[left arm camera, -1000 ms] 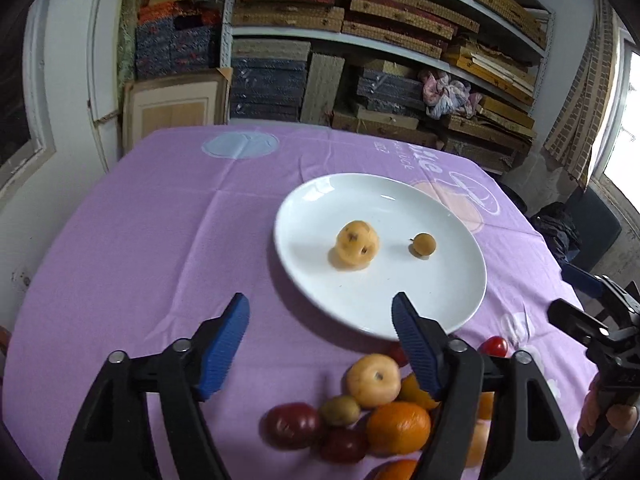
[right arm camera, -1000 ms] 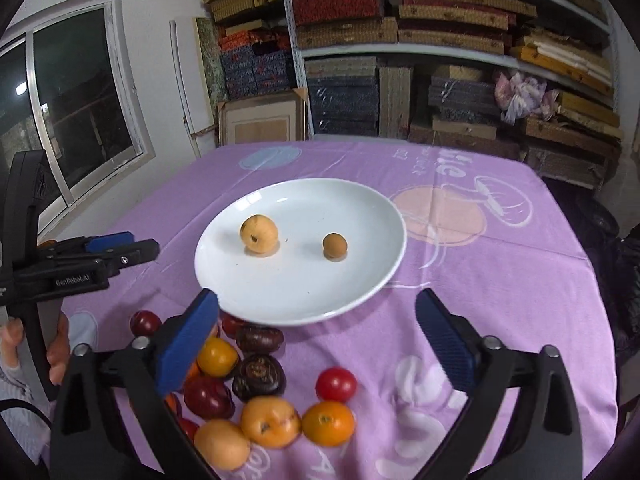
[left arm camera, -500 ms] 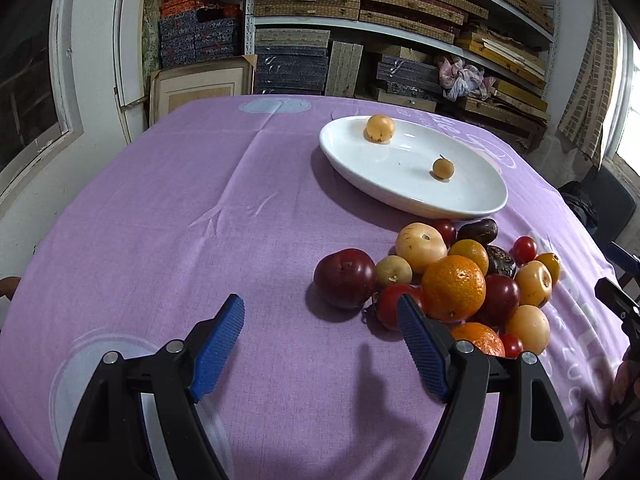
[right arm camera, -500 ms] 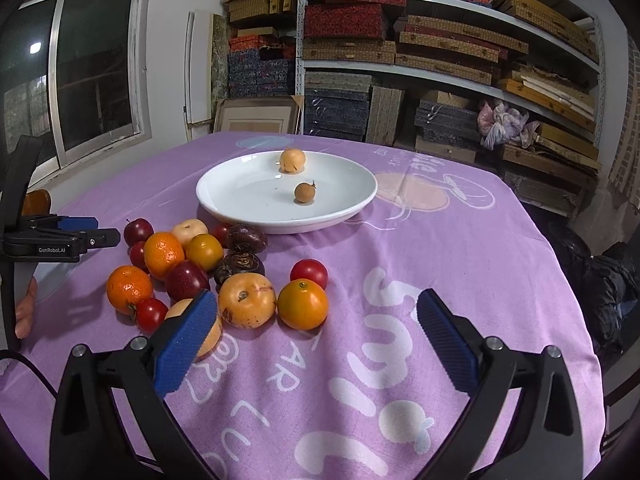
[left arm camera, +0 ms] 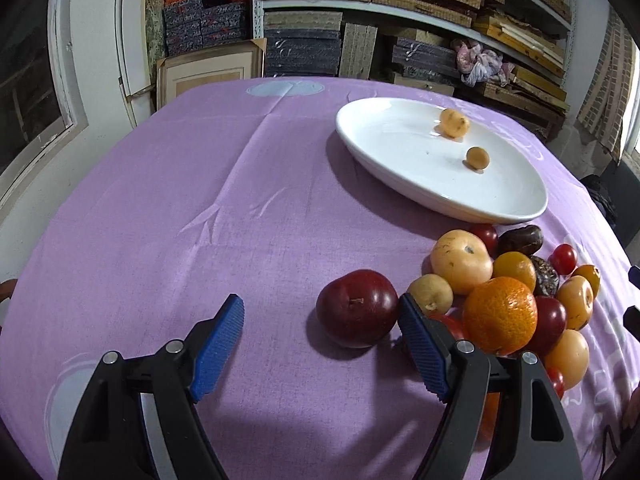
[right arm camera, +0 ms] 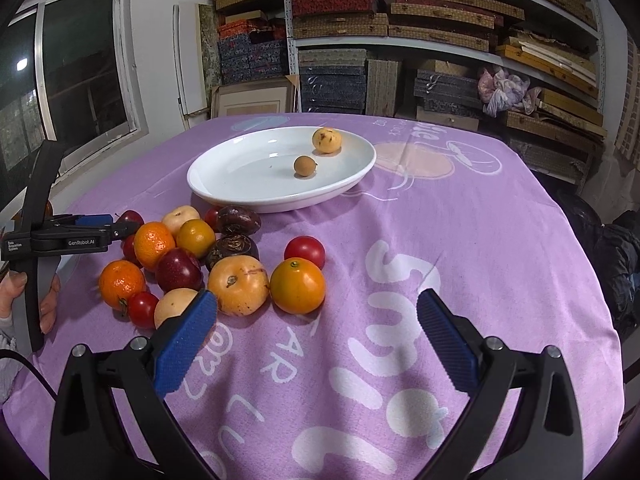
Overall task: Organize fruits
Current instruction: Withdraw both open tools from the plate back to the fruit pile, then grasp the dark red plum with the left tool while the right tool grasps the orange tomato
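You have brought both grippers down from above the plate (left arm camera: 400, 184) to the fruit pile (right arm camera: 192, 256) at the near side of the bench (left arm camera: 200, 208); a second ago each camera looked down into the plate, and now each looks across the cloth at the loose fruit. Your left gripper (left arm camera: 320, 344) has its fingers open and empty, and the dark red plum (left arm camera: 356, 308) sits just ahead of them, close to the right finger, at the left edge of the pile. Your right gripper (right arm camera: 316, 340) also has its fingers open and empty, with the orange (right arm camera: 298, 286) and the yellow fruit (right arm camera: 238, 286) just ahead of the left finger. The plate holds only two small yellow fruits (right arm camera: 327, 140), as it did a second ago, so nothing has been added. I judge that sorting has barely begun, and that you are lining up your left gripper for the plum, which stands clear enough of its neighbours to take cleanly.
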A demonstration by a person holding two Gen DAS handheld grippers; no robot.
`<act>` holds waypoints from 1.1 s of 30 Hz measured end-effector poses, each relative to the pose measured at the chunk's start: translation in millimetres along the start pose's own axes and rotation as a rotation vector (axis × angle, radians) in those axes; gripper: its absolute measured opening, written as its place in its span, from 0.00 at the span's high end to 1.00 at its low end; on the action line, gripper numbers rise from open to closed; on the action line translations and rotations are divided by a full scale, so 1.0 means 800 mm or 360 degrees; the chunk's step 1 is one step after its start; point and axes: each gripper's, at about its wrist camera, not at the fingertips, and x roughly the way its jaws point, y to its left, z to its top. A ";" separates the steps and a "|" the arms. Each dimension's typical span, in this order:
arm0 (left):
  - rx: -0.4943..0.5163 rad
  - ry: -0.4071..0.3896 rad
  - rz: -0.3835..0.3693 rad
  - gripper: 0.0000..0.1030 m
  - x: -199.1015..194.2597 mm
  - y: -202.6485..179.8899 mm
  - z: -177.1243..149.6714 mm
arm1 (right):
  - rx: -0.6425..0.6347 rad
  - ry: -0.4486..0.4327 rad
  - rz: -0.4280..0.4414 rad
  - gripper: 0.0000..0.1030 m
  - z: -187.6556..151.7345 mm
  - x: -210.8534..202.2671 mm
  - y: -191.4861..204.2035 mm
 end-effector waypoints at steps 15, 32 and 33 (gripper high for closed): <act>0.0018 -0.0020 -0.0117 0.25 -0.012 0.000 -0.004 | 0.0008 0.0011 0.0017 0.05 0.001 0.002 -0.004; -0.0024 0.0057 -0.0053 0.12 0.001 0.007 -0.001 | -0.0185 0.0067 0.0013 0.33 0.011 0.024 0.021; -0.0027 0.0059 -0.0053 0.11 0.002 0.007 -0.001 | -0.0152 0.0090 0.0026 0.37 0.013 0.029 0.014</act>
